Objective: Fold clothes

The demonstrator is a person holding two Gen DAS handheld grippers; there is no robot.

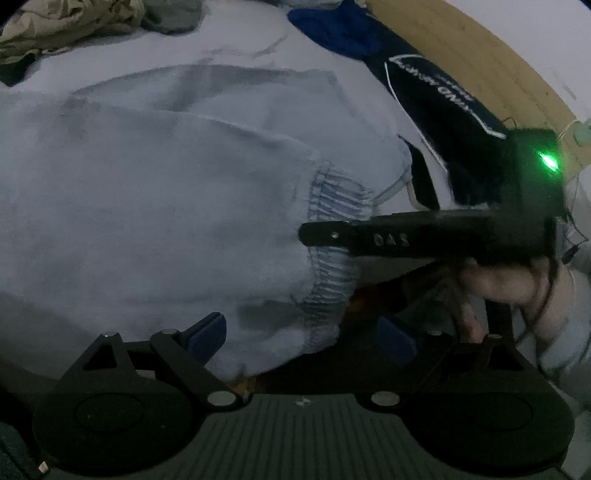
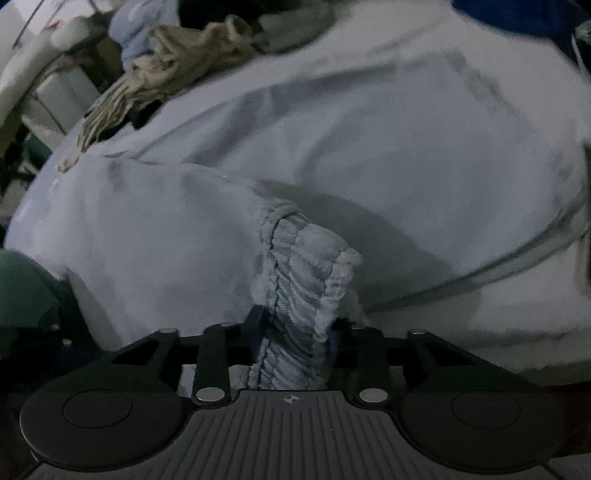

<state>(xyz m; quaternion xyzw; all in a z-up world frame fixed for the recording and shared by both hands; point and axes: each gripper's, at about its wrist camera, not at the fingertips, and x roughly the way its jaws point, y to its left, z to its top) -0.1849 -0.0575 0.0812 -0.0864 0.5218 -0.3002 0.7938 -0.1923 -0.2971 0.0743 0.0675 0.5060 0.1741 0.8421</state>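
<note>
The pale blue sweatshirt (image 2: pixel 369 147) lies spread over most of the surface, body flat, one sleeve (image 1: pixel 166 206) drawn across it. I judge the step in hand to be the sleeve fold: bringing that sleeve in over the body.

My right claw (image 2: pixel 295 332) is clamped on the ribbed cuff (image 2: pixel 306 273), which bunches between its fingers. My left claw (image 1: pixel 301 338) stands agape, blue pads well apart, the sleeve's lower edge between them but ungripped.

Next move, in my judgement: carry the cuff inward, lay it flat on the body, release, and have the left claw smooth or pin the sleeve.

What carries the garment I cannot identify; the sweatshirt covers it. Around it lie a dark navy printed garment (image 1: pixel 443 110), a beige crumpled garment (image 2: pixel 166 70) and a grey item (image 1: pixel 170 16). A wooden edge (image 1: pixel 480 62) runs beyond. Lighting is dim.
</note>
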